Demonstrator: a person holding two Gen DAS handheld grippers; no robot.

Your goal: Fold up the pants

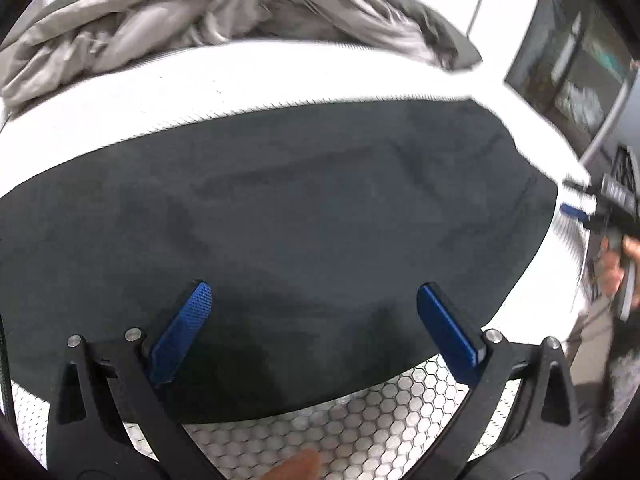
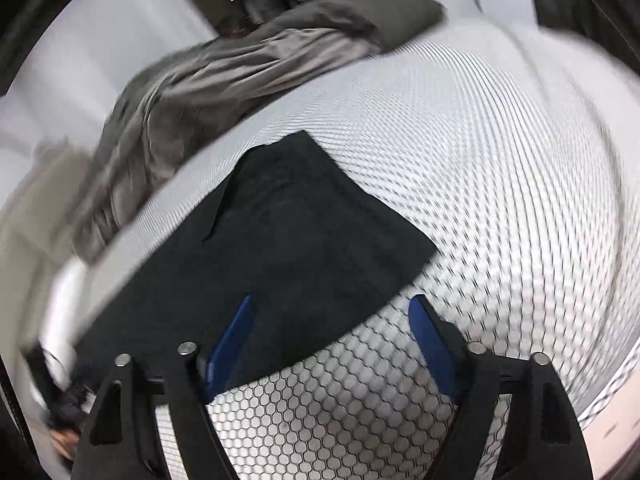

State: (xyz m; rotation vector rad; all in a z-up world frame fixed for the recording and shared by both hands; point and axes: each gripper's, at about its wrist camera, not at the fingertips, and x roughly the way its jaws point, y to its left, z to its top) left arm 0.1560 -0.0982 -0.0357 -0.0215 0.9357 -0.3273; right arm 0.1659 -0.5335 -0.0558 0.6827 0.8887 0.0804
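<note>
Dark pants point(image 1: 280, 208) lie flat on a white bed cover with a honeycomb pattern point(image 1: 360, 432). In the left wrist view my left gripper point(image 1: 314, 296) is open, its blue fingers point(image 1: 188, 320) spread above the near edge of the pants, holding nothing. The right gripper point(image 1: 576, 210) shows at the far right, off the pants' right end. In the right wrist view the pants point(image 2: 304, 248) lie flat ahead and to the left. My right gripper point(image 2: 332, 308) is open and empty above their near corner.
A crumpled grey blanket point(image 1: 200, 8) is heaped along the far side of the bed, also in the right wrist view point(image 2: 208, 80). A dark shelf or window point(image 1: 580, 64) stands at the far right. The bed cover point(image 2: 500, 200) stretches to the right.
</note>
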